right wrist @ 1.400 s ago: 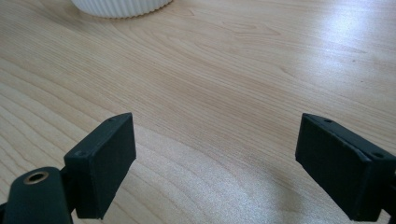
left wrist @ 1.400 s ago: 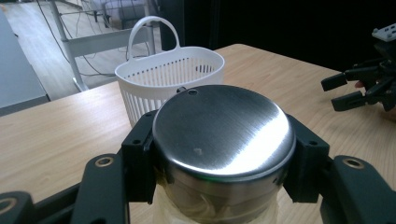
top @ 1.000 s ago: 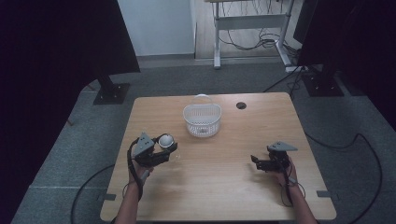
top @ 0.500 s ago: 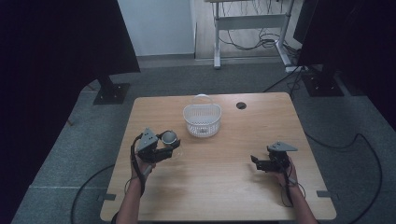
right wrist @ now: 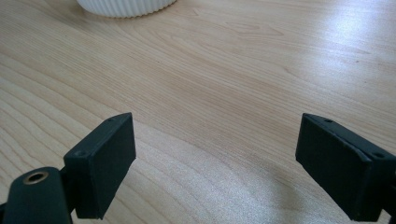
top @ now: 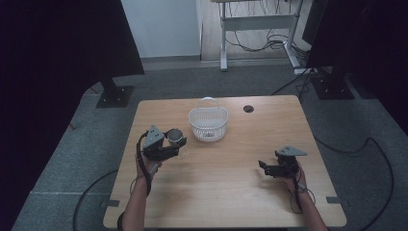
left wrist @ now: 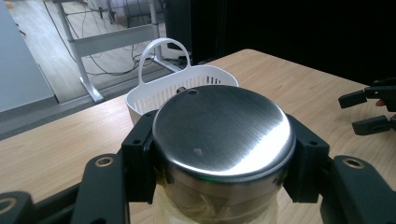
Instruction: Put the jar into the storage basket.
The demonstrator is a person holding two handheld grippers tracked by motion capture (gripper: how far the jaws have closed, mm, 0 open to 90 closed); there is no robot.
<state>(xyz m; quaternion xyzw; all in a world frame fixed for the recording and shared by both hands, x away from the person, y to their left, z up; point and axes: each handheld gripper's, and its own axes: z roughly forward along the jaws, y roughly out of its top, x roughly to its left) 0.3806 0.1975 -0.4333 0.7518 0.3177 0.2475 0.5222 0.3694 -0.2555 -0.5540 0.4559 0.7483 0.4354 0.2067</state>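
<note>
Wooden table [top: 231, 192] stood on grey carpet, dark curtains at both sides; white basket [top: 208, 123] sat near the far edge, centre; left gripper [top: 174, 148] was clamped on a steel-lidded jar [top: 175, 137] beside the basket, toward the left edge; right gripper [top: 262, 166] held its jaws apart, empty, near the right edge.
</note>
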